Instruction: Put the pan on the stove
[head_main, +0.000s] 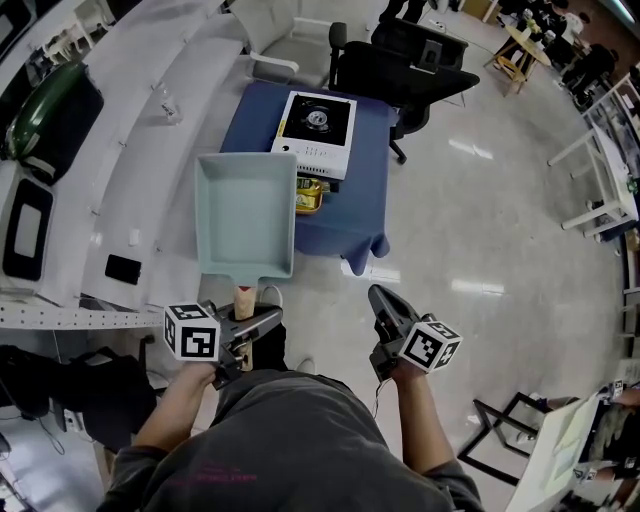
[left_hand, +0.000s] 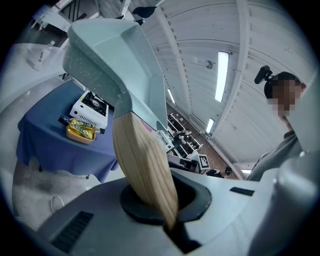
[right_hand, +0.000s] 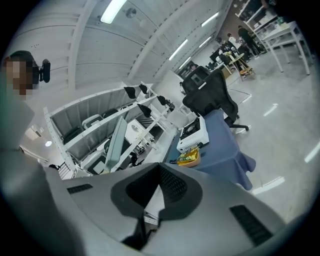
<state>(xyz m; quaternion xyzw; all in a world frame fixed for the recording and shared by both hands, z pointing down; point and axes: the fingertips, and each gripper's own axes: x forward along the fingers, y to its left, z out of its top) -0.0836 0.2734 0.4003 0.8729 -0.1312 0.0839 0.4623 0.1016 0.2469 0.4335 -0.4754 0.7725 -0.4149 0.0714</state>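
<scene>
The floor (head_main: 480, 230) is glossy pale grey and takes the ceiling lights as bright streaks. Long white shelves (head_main: 110, 150) run along the person's left. Further desks and people show at the far edge of the room.

A small table (head_main: 345, 215) draped in a blue cloth stands ahead of the person. The white stove (head_main: 316, 133) sits on its far half, with its burner bare. A black office chair (head_main: 400, 70) stands just behind the table.

A yellow tin (head_main: 309, 197) lies on the cloth just in front of the stove, on the side nearest the person. It sits between the stove and the pan.

The pan (head_main: 245, 215), square and pale green, is up in the air, short of the stove. In the head view its far rim overlaps the table's near left corner and its right wall runs beside the tin.

Its wooden handle (head_main: 244, 300) points back at the person. The left gripper (head_main: 262, 318) is clenched on that handle. In the left gripper view the handle (left_hand: 145, 165) rises from between the jaws to the pan (left_hand: 120, 65).

The right gripper (head_main: 383, 300) hangs to the right of the pan, apart from it. Its jaws are closed together with nothing between them, and they point towards the table.
</scene>
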